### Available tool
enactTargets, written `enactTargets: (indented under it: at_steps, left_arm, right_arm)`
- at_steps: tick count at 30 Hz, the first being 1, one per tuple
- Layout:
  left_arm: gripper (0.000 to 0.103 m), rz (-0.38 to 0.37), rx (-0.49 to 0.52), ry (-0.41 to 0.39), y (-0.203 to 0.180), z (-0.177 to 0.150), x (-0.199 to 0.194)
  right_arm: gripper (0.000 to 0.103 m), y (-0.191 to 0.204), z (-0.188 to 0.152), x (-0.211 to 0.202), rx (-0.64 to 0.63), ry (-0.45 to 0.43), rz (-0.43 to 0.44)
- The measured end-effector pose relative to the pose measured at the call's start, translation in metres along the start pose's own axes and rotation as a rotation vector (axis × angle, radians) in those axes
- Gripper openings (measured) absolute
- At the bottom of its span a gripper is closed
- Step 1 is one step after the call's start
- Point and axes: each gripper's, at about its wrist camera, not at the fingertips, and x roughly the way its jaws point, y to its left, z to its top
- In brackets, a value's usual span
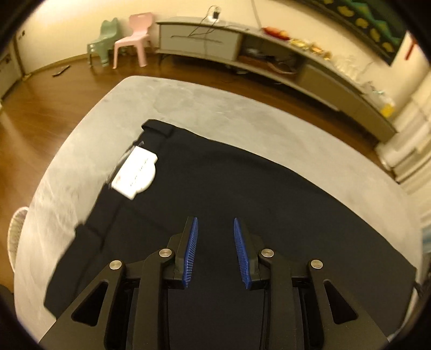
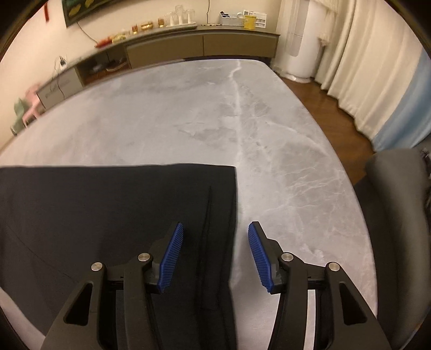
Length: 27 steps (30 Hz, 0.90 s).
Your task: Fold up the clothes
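Nearby, white tag [image 1: 136,172] on dk garment [image 1: 215,183]

A grey marble-patterned surface [image 2: 188,107] stands on a brown wood floor [image 1: 54,107] under warm, yellowish light. Behind the surface, a long low grey sideboard [image 1: 269,53] runs along the cream wall [image 1: 80,16]; a pink plastic child's chair [image 1: 133,40] and a pale green one [image 1: 101,44] stand just left of the sideboard's end. Right of the sideboard's other end hang cream curtains [image 2: 363,67], with a white cylindrical appliance [image 2: 304,40] between them and the sideboard.
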Motion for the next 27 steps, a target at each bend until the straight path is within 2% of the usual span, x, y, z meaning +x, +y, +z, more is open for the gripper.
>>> enactTargets:
  at_steps: [2,5,6,9,12,15,18,21,25,27]
  left_arm:
    - [0.034,-0.063,-0.018,-0.029,-0.002,-0.019,-0.028]
    - [0.045,-0.164,-0.042,-0.054,-0.007,-0.053,-0.058]
    - [0.046,-0.198,-0.049,-0.062,-0.009,-0.065,-0.068]
    - [0.048,-0.264,-0.061,-0.052,-0.012,-0.097,-0.077]
    - [0.047,-0.262,-0.098,0.013,-0.011,-0.125,-0.059]
    - [0.047,-0.275,-0.133,0.054,-0.006,-0.134,-0.049]
    - [0.048,-0.26,-0.145,0.034,-0.001,-0.136,-0.053]
    - [0.048,-0.262,-0.166,0.041,0.004,-0.134,-0.049]
    - [0.048,-0.219,-0.139,0.045,0.0,-0.131,-0.045]
    - [0.048,-0.21,-0.12,0.039,-0.004,-0.131,-0.046]
  right_arm:
    - [0.052,-0.01,-0.003,-0.015,0.047,-0.023,0.002]
    - [0.052,-0.025,-0.02,-0.05,0.132,-0.068,0.101]
    - [0.052,-0.026,-0.029,-0.06,0.136,-0.073,0.14]
    - [0.052,-0.018,-0.053,-0.058,0.122,-0.038,0.167]
    - [0.052,-0.009,-0.068,-0.038,0.065,0.013,0.114]
    - [0.052,-0.008,-0.072,-0.032,0.033,-0.007,0.104]
    - [0.052,-0.009,-0.071,-0.04,0.024,-0.048,0.078]
    - [0.052,-0.005,-0.069,-0.053,0.016,-0.103,0.112]
    - [0.052,0.009,-0.068,-0.038,-0.043,-0.057,0.111]
    - [0.05,0.013,-0.065,-0.036,-0.061,-0.06,0.109]
